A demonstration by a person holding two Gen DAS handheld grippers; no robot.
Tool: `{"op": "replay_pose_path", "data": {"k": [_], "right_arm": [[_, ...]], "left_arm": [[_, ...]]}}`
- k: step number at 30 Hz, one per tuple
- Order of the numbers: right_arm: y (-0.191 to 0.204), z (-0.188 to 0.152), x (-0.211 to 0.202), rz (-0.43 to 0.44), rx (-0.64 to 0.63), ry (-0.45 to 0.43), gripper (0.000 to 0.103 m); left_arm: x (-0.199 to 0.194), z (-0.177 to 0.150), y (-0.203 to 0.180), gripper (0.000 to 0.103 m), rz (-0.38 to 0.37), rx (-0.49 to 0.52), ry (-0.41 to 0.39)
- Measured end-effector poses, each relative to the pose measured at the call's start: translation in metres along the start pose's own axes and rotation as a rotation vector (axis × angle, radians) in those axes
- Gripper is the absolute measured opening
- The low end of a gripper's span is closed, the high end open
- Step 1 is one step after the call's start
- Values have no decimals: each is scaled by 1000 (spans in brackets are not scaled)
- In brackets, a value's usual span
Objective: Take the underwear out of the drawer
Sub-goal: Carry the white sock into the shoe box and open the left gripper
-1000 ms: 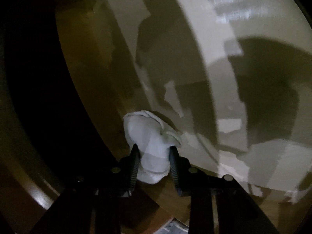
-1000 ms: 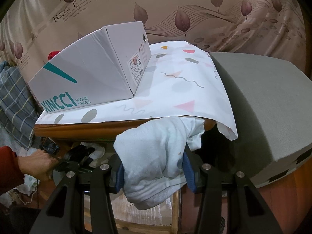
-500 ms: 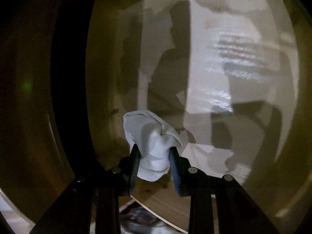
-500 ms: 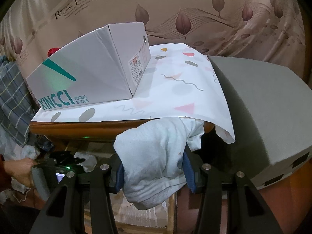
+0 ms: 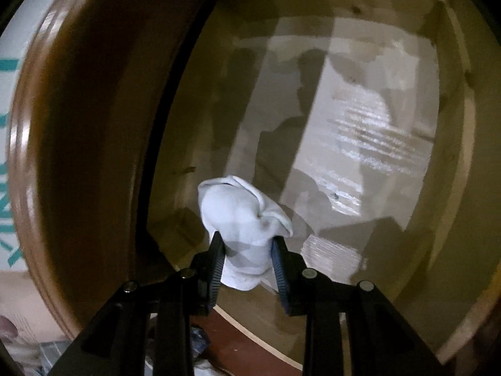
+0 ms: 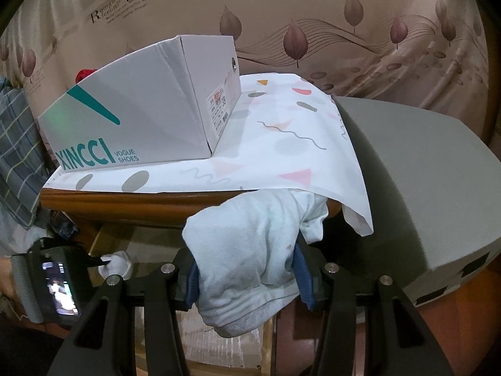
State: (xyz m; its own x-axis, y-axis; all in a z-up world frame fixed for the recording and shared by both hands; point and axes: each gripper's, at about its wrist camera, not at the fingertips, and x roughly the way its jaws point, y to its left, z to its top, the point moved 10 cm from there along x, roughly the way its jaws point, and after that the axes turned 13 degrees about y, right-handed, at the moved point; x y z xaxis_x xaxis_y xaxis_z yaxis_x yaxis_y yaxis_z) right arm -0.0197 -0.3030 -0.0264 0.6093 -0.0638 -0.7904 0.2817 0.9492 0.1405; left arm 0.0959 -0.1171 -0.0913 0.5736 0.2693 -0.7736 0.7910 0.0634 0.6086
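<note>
Here, in the left wrist view, my left tool pinches a small white bundle above the drawer, whose lined bottom looks bare. In the right wrist view, my right tool clamps the pale underwear level before the desk, already out; only setting down remains, I judge

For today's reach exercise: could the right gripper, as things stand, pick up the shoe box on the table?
Probably not. The right gripper is already shut on pale underwear, so it has no free jaws. The shoe box sits unobstructed on the patterned cloth, but it also looks too wide to grip.
</note>
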Motion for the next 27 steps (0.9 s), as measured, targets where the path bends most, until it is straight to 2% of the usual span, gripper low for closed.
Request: {"op": "replay_pose_path", "data": {"k": [1,9,11,13,15,20,22,27], "right_arm": [[0,0,0,-1,-1,-1,46],[0,0,1,-10,-8,-2,46],[1,0,1,-10,-7,-3,46],[1,0,1,-15,-11,-4,46],[0,-1,1,-19,-15,-5,46],[1,-1,2,-19,-14,-6,46],[1,0,2,-17,-14,-5,46],[1,0,3,-15,-14,-5,46]], "left_arm": [[-7,-10,7,30,-8,-27,-8],[-26,-24,25,30,-120,-205,-41],[-36,-29,3,30,-149,-240,-41],[-47,-33,6,30,-162,-269,-50],[-46,-36,7,30,-180,-311,-59],[-8,-33,-8,30,-213,-409,-62],[-4,-33,-11,30,-242,-446,-67],[-22,-37,-13,30,-273,-496,-94]]}}
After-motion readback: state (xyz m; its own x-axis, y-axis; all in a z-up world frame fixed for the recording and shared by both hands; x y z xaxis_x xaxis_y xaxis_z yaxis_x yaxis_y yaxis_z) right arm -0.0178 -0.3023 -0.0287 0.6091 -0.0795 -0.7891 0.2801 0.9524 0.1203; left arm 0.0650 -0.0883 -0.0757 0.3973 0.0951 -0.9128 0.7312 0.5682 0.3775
